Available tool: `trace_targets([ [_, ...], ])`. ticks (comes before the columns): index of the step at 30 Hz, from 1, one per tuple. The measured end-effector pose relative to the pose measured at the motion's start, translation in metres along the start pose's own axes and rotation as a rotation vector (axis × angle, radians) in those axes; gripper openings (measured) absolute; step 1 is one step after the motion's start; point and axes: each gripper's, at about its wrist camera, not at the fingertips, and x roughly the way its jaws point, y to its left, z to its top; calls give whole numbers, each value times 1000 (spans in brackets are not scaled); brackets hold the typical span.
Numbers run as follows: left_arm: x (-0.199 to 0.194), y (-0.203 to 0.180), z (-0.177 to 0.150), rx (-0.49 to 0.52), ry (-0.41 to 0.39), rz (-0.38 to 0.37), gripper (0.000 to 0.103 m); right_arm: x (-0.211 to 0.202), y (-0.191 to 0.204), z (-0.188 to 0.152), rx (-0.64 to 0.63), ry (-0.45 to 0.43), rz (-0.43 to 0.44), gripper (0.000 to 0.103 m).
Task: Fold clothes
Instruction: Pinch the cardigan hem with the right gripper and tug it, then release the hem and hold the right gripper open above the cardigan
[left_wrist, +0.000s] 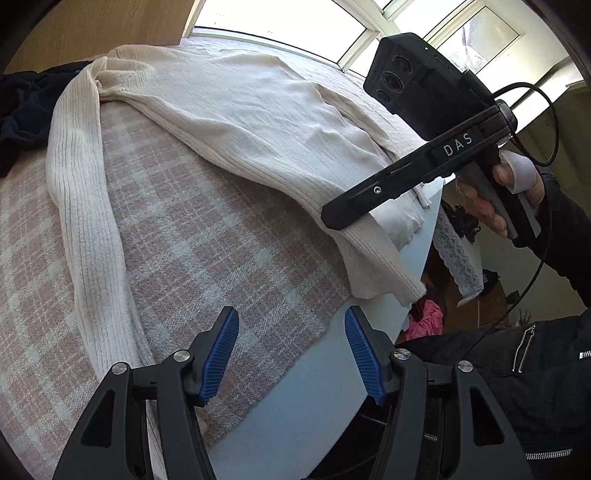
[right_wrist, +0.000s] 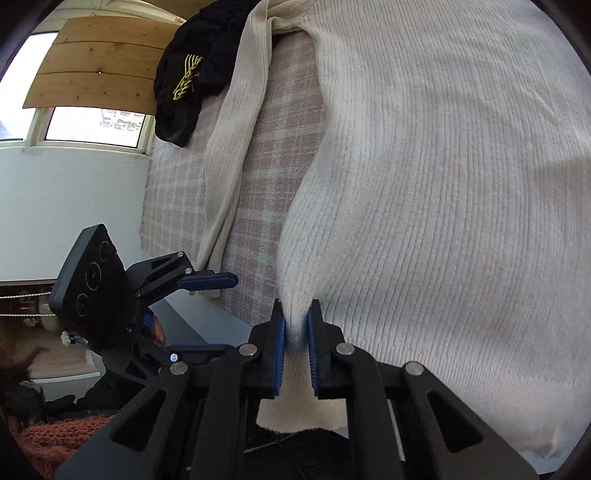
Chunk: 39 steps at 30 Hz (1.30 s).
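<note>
While the cream ribbed sweater (right_wrist: 424, 184) lies spread on the pink plaid blanket (left_wrist: 177, 236), its near edge sits pinched between the closed jaws of the right gripper (right_wrist: 296, 325); left gripper (left_wrist: 291, 325), jaws wide apart, empty, beside the sleeve (left_wrist: 77, 206).

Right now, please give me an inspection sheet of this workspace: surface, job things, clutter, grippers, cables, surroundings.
Surface: bed with a pink checked blanket.
Job things: cream sweater spread flat, one sleeve trailing toward the bed edge.
Clutter: black garment at the far side.
Grippers: left gripper open above the blanket edge; right gripper shut on the sweater hem.
Cables: black cable looping from the right gripper.
Surroundings: windows, wooden board.
</note>
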Motion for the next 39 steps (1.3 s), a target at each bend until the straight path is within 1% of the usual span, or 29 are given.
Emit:
trace_targets([
  [2, 10, -2, 8, 11, 5, -14, 58, 17, -17, -10, 60, 19, 104, 13],
  [4, 20, -2, 16, 12, 12, -18, 58, 22, -27, -15, 95, 21, 139, 13],
  [7, 26, -1, 23, -23, -11, -126, 58, 25, -40, -22, 144, 18, 181, 13],
  [11, 35, -1, 33, -66, -39, -262, 59, 25, -41, -21, 173, 24, 195, 15],
  [17, 39, -6, 31, -50, -29, -286, 52, 31, -27, -20, 166, 41, 168, 20],
  [18, 38, -5, 31, -49, -33, -282, 49, 30, -25, -20, 167, 42, 168, 20],
  [19, 36, -4, 30, -48, -40, -285, 48, 30, -24, -20, 169, 42, 167, 21],
  [22, 29, -2, 30, -55, -71, -302, 44, 26, -15, -19, 157, 42, 136, 30],
  [24, 21, 0, 31, -65, -102, -322, 44, 19, -6, -19, 132, 31, 100, 30],
  [26, 10, 2, 29, -63, -124, -307, 44, 7, 4, -19, 102, 5, 71, 30],
  [27, 5, 3, 28, -62, -131, -296, 44, -1, 9, -19, 77, -18, 33, 30],
  [28, 0, 5, 26, -62, -135, -281, 44, -9, 16, -19, 39, -51, -37, 30],
  [32, -9, 15, 20, -64, -85, -156, 45, -13, 40, -7, -218, -144, -352, 30],
  [35, -12, 26, 22, -78, -60, -108, 47, -14, 13, -6, -367, -102, -505, 30],
  [36, -14, 28, 23, -69, -56, -86, 49, -15, 3, -6, -415, -85, -554, 30],
  [38, -18, 33, 26, -54, -46, -36, 53, -7, -10, -5, -464, -34, -623, 30],
  [39, -17, 38, 28, -54, -33, 15, 53, -10, -15, -4, -466, -36, -646, 27],
])
